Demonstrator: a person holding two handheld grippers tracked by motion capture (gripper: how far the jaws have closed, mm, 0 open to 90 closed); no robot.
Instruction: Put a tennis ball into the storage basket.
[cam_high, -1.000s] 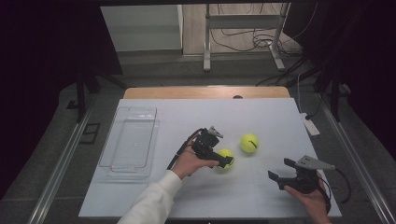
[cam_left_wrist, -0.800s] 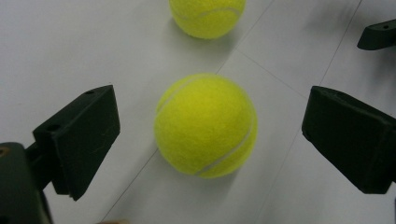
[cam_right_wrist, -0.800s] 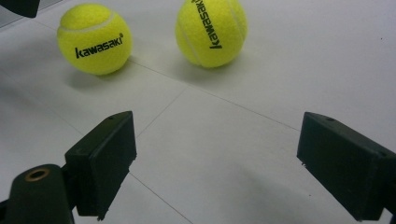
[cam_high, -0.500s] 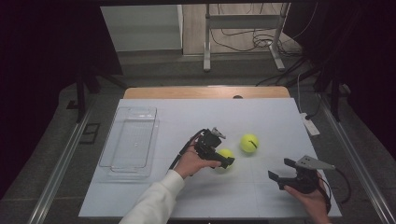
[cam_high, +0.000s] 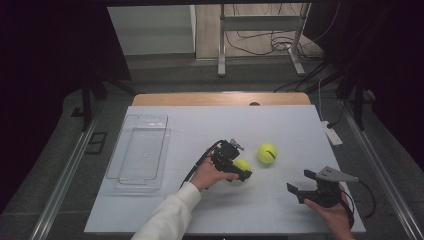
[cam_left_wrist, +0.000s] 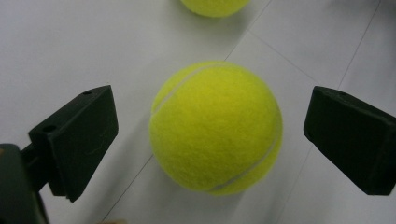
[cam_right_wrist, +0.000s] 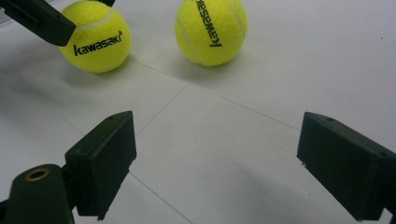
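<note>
Near the middle of the white table (cam_high: 280, 125), the nearer tennis ball (cam_left_wrist: 215, 127) sits between the jaws of your left gripper (cam_high: 239, 171), which are spread wide with a gap on either side, so nothing is gripped yet. The ball rests on the tabletop, printed "kawasaki" on the side your right gripper view sees. The second tennis ball (cam_high: 267, 153) lies just beyond it, apart from it. Your right gripper (cam_high: 300, 187) hovers over bare table near the front right, jaws likewise released and holding nothing. Well off to the left lies the clear plastic tray (cam_high: 140, 150).
</note>
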